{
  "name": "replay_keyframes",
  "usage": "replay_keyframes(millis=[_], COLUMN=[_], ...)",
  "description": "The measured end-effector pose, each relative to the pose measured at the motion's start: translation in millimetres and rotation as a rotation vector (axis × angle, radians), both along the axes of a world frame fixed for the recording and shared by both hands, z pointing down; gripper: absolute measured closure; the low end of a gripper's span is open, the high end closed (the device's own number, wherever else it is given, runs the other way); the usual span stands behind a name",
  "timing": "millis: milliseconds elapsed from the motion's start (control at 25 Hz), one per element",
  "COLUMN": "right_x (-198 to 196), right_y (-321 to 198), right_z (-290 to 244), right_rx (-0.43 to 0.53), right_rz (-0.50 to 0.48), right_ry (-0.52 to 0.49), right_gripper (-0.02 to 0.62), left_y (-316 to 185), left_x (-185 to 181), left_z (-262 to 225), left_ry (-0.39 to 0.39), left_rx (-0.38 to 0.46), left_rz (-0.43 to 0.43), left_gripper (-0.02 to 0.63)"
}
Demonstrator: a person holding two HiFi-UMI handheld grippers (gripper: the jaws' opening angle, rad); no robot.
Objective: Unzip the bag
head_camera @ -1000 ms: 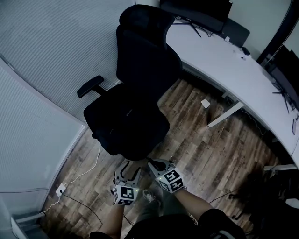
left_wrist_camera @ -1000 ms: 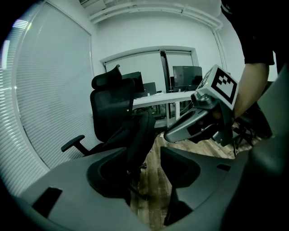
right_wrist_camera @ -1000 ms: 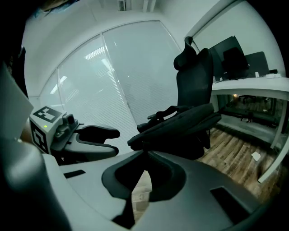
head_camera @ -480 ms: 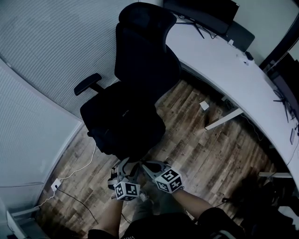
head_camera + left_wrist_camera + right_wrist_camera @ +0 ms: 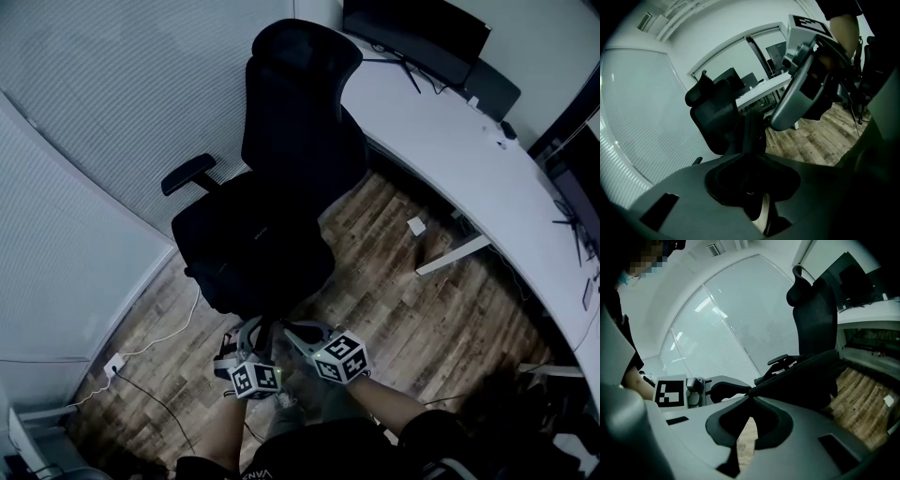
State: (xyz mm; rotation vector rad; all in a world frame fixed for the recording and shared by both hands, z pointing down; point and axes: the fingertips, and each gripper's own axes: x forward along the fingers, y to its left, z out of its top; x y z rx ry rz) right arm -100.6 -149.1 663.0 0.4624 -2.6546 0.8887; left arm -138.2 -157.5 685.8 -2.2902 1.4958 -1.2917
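A black bag (image 5: 251, 255) lies on the seat of a black office chair (image 5: 305, 112) and is hard to tell apart from the seat. Both grippers meet at its near edge. My left gripper (image 5: 251, 336) is closing its jaws on a narrow black tab of the bag (image 5: 752, 127) that runs up between them. My right gripper (image 5: 292, 332) is shut on a pointed fold of the bag's black fabric (image 5: 806, 380), pinched at its tips (image 5: 750, 393). The left gripper (image 5: 723, 390) sits just beside that fold. The zipper itself is not visible.
A long white desk (image 5: 450, 131) with a monitor (image 5: 412, 33) curves behind and right of the chair; its leg (image 5: 455, 253) stands on the wooden floor. A white cable and socket (image 5: 117, 366) lie at the left by the blinds-covered wall.
The left gripper's jaws, spread wide before, have narrowed around the black tab. Both grippers stay at the seat's front edge; the head view has shifted slightly.
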Motion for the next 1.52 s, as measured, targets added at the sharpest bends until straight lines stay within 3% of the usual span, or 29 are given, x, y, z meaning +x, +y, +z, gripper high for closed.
replay_keyframes(millis=[360, 1120, 1520], right_x=[1, 52, 76], right_y=[-23, -92, -126], right_z=[-16, -6, 0], right_rx=[-0.068, -0.056, -0.052], right_rz=[-0.005, -0.098, -0.093], right_ry=[-0.039, 0.004, 0.018], right_gripper=[0.548, 0.548, 0.548], left_y=[-5, -16, -21], left_x=[-11, -11, -11], left_z=[-17, -18, -20], left_ry=[-0.002, 0.022, 0.034], left_rx=[-0.043, -0.090, -0.111], left_rz=[-0.058, -0.306, -0.438], left_gripper=[0.535, 0.537, 0.537])
